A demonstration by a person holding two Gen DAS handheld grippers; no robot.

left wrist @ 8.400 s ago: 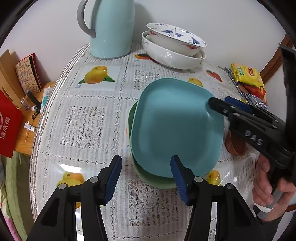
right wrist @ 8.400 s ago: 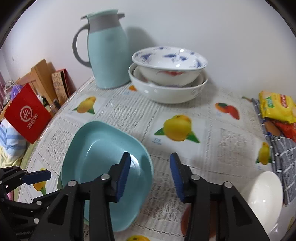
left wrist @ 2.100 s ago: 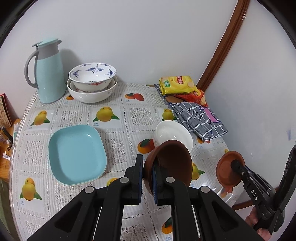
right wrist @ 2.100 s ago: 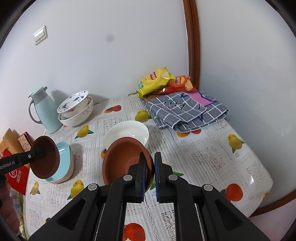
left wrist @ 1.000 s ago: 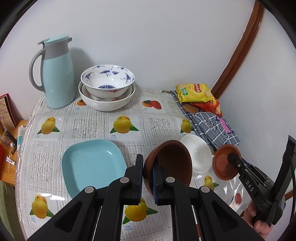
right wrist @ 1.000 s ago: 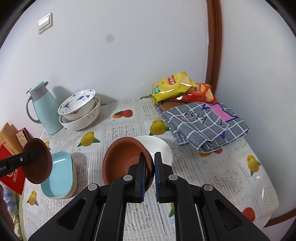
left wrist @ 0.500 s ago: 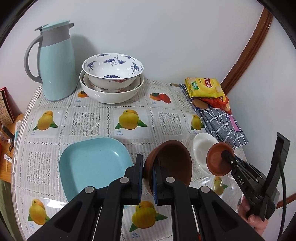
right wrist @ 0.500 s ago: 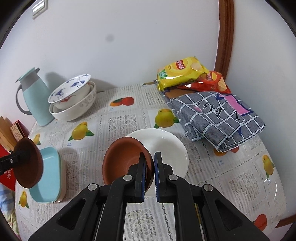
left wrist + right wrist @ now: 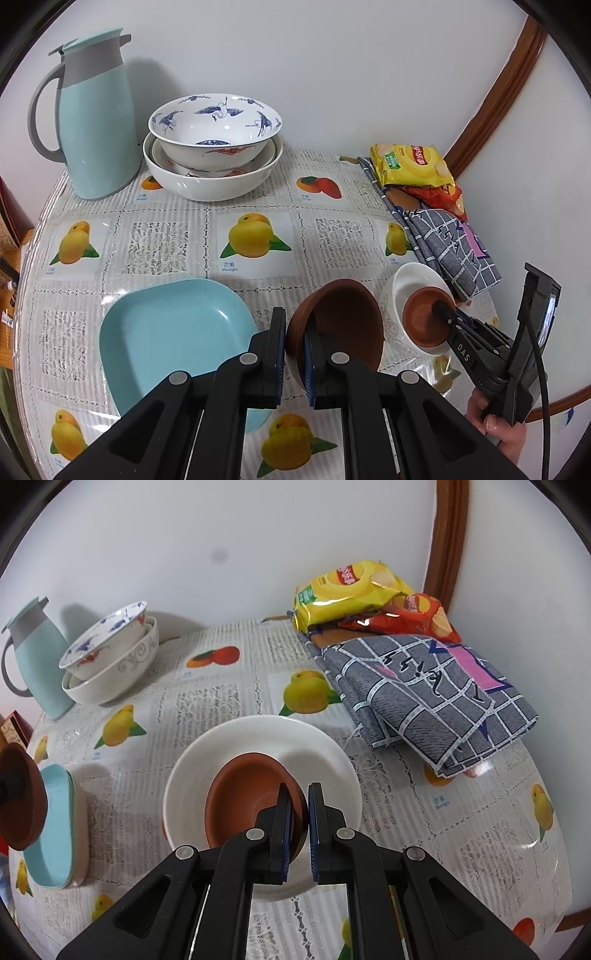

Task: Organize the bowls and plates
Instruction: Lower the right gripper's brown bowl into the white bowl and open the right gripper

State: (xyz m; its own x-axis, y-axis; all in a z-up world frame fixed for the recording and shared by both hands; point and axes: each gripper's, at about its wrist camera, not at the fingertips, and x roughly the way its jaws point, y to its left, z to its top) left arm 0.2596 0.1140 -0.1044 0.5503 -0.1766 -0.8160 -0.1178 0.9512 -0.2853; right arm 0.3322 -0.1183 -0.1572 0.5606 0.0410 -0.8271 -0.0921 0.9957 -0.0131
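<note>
Round table (image 9: 170, 229) under a glossy, fruit-printed lace-pattern cover. Squarish matte turquoise plate (image 9: 173, 332) lies flat. Smooth white bowl (image 9: 325, 749) holds a terracotta bowl (image 9: 243, 794) — the right gripper (image 9: 299, 812) is clamped on its near rim. The left gripper (image 9: 294, 354) pinches a second terracotta bowl (image 9: 343, 317) by its rim, tilted, aloft beside the plate.

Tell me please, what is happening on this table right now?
A person is sorting dishes with two handheld grippers. The right gripper is clamped on the rim of a brown bowl and has it down inside the white bowl. The left gripper grips a second brown bowl, held in the air beside the blue plate. Two patterned bowls sit nested at the back, next to a jug.
</note>
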